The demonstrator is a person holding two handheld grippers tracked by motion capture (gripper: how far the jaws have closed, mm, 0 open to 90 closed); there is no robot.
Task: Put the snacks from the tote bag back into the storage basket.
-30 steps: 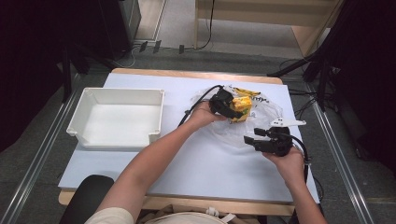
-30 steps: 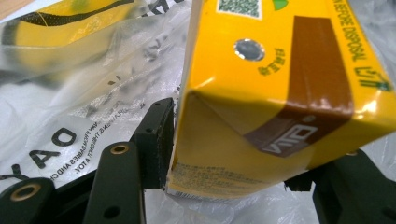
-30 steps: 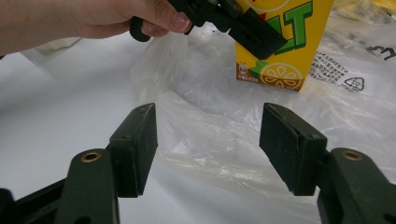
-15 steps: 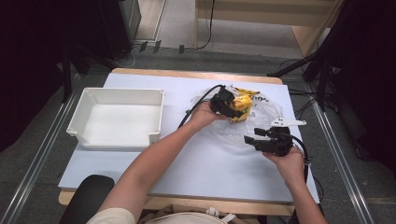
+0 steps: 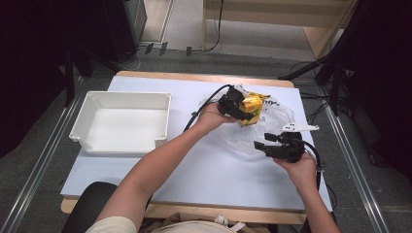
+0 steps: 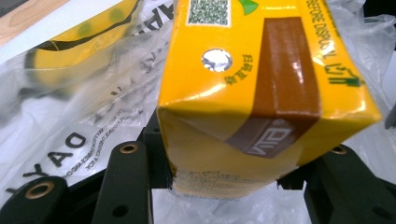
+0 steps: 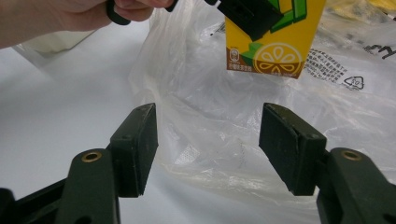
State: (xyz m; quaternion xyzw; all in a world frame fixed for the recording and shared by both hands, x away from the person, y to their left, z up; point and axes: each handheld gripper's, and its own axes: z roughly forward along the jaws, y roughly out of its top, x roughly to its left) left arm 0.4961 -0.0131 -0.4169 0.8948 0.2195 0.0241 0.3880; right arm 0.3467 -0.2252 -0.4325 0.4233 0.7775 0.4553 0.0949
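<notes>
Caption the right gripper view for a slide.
Open right gripper hovers over a clear plastic bag while the left gripper grips a yellow drink carton above it.

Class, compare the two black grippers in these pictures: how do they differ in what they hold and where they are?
The left gripper is shut on the yellow drink carton; the right gripper is open and empty. The left lifts the carton above the clear plastic bag; the right waits nearer the person. Both have two black jaws.

- A table [image 5: 145, 189] with a pale blue-white top and wooden edges is standing on grey floor [image 5: 43, 145].
- Metal rails [image 5: 29, 184] are running along both its sides.
- Light wooden furniture [image 5: 272, 29] is standing beyond its far edge, amid dark surroundings.
</notes>
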